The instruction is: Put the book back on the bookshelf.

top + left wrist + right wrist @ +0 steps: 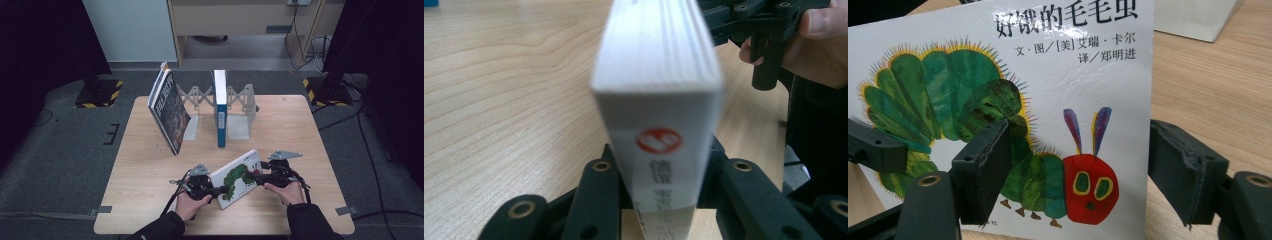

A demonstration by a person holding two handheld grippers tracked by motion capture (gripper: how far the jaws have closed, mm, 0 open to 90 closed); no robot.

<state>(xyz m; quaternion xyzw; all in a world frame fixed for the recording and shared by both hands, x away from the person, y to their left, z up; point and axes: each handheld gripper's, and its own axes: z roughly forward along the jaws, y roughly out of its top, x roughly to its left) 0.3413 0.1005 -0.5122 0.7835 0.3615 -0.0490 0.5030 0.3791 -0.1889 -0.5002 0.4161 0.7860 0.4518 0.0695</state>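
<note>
We hold a picture book point(236, 178) between our two grippers near the front edge of the tabletop point(145, 165). The left gripper point(216, 190) has its fingers clamped on the book's spine end; in the left gripper view the spine point(659, 145) stands upright between both fingers, which touch it on either side. The right gripper point(254, 176) meets the book's far end. In the right gripper view one finger point(982, 170) lies across the caterpillar cover while the other stands past the book's edge, so we cannot tell whether they press it.

Bare tabletop lies open to the left and behind the book, up to a folding rack point(235, 100) holding a blue book point(220, 107) and a leaning dark book point(168, 110).

The book's underside is hidden, and the spine's lettering is blurred.
</note>
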